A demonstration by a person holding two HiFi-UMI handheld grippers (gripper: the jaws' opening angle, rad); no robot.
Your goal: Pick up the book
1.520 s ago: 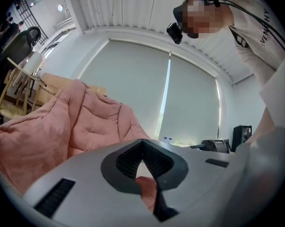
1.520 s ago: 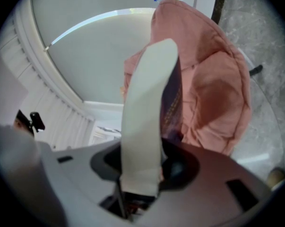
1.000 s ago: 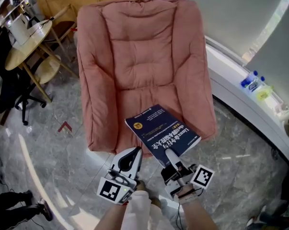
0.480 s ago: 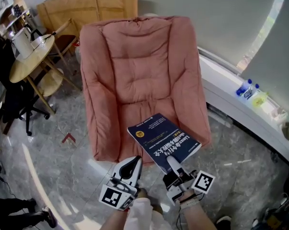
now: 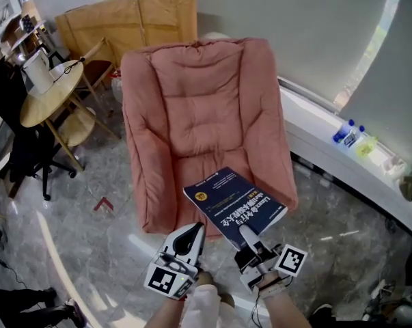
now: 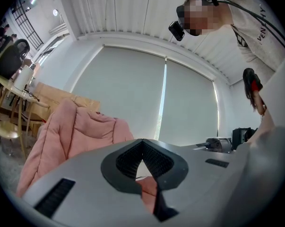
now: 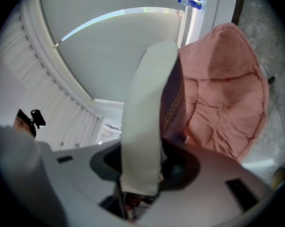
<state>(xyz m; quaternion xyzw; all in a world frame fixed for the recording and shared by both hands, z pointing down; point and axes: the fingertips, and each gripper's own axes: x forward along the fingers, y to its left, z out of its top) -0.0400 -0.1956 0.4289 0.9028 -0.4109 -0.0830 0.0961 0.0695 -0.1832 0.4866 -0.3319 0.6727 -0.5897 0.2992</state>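
Dark-blue paperback book (image 5: 229, 203) clamped in right gripper (image 5: 246, 234) jaws, near pink cushioned armchair (image 5: 199, 101); left gripper (image 5: 193, 232) jaws together, empty.

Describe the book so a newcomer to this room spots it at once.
Find the big pink armchair in the middle of the room. At its front edge the right gripper clamps a book by its near end. It is the only dark blue thing there, with a yellow badge and white lettering.

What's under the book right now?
The book, clamped at its near edge in the right gripper, overlaps the pink armchair seat's front and the grey floor. The patch directly beneath is covered, so contact with the cushion can't be confirmed.
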